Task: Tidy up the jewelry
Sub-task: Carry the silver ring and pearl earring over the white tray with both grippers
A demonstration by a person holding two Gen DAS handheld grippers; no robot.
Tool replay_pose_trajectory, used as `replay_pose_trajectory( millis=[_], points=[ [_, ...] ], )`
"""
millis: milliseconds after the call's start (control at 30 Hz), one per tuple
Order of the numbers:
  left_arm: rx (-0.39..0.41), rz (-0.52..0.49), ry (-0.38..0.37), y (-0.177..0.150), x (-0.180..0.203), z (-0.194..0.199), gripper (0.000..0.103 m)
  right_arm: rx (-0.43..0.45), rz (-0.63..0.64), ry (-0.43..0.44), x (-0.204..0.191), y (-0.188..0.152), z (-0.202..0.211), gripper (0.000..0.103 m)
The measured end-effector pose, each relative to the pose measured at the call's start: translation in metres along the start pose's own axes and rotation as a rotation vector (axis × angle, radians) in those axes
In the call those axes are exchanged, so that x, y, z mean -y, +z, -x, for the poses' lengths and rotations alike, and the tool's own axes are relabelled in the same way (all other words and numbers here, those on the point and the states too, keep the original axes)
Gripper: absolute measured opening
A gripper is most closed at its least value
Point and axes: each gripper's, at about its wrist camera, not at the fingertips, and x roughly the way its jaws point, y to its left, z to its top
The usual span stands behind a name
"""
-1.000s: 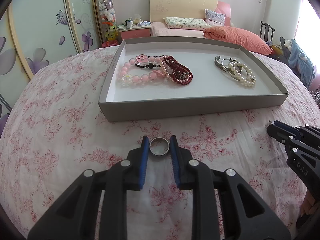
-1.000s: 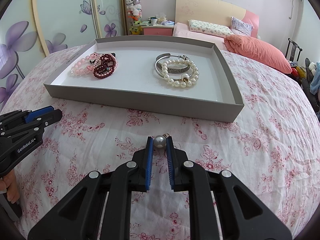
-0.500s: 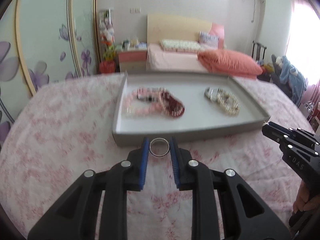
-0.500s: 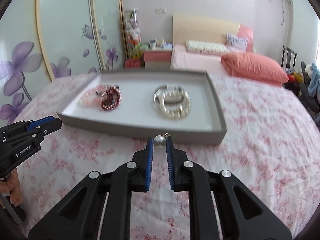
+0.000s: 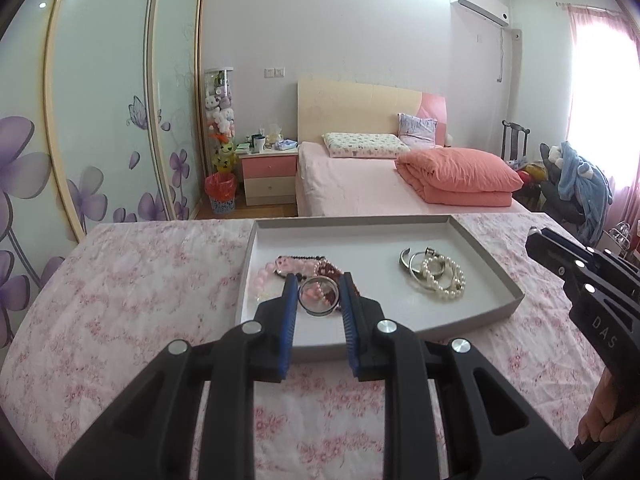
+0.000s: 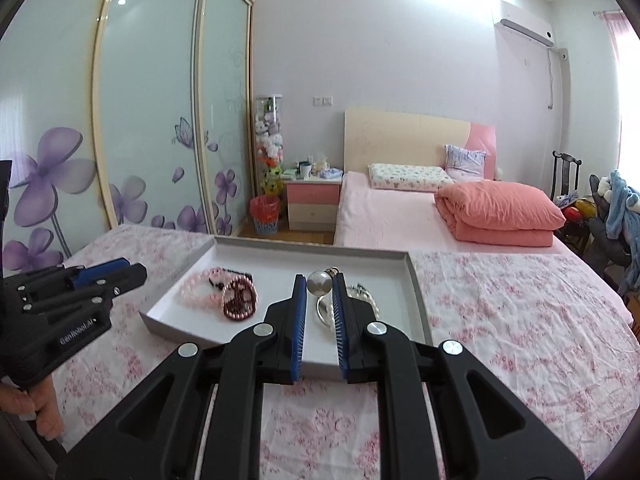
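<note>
A grey tray (image 5: 496, 276) (image 6: 414, 280) lies on the floral tablecloth. It holds pink and dark red bead bracelets (image 5: 272, 270) (image 6: 238, 294) at its left and silver bangles with a pearl bracelet (image 5: 440, 274) at its right. My left gripper (image 5: 319, 294) is shut on a silver ring (image 5: 318, 295), held in the air in front of the tray's left bracelets. My right gripper (image 6: 319, 284) is shut on a pearl earring (image 6: 319, 282), held in front of the tray's right side. Each gripper shows at the edge of the other view (image 5: 588, 280) (image 6: 68, 300).
The table wears a pink floral cloth (image 5: 120, 280). Behind it stand a bed with an orange folded quilt (image 5: 456, 176), a pink nightstand (image 5: 268, 176), a red bin (image 5: 220, 192) and sliding wardrobe doors (image 5: 100, 120). A chair with clothes (image 5: 576, 184) is at the right.
Both grippers have risen off the tablecloth with the ring and the pearl earring and now sit higher, level with the tray; the views tilted up toward the room.
</note>
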Motion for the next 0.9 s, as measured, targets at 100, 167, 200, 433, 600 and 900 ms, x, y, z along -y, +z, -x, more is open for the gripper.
replay_pose_trajectory(
  millis=[100, 167, 200, 433, 600, 900],
  points=[
    [0.009, 0.004, 0.001, 0.004, 0.000, -0.002, 0.022, 0.015, -0.002, 0.001, -0.001, 0.004, -0.003, 0.014],
    [0.016, 0.005, 0.002, 0.006, 0.000, -0.003, 0.022, 0.024, -0.003, 0.001, -0.001, 0.006, -0.004, 0.014],
    [0.019, 0.006, 0.001, 0.008, -0.001, -0.005, 0.022, 0.027, -0.003, 0.002, -0.001, 0.007, -0.005, 0.014],
    [0.026, -0.004, -0.003, 0.018, 0.003, -0.020, 0.022, 0.043, -0.005, -0.002, -0.002, 0.014, -0.018, 0.014],
    [0.014, -0.006, -0.001, 0.021, 0.004, -0.038, 0.022, 0.026, -0.013, -0.003, -0.001, 0.016, -0.036, 0.014],
    [-0.020, 0.002, 0.002, 0.024, 0.003, -0.071, 0.022, -0.021, -0.033, -0.007, 0.006, 0.015, -0.069, 0.014]
  ],
)
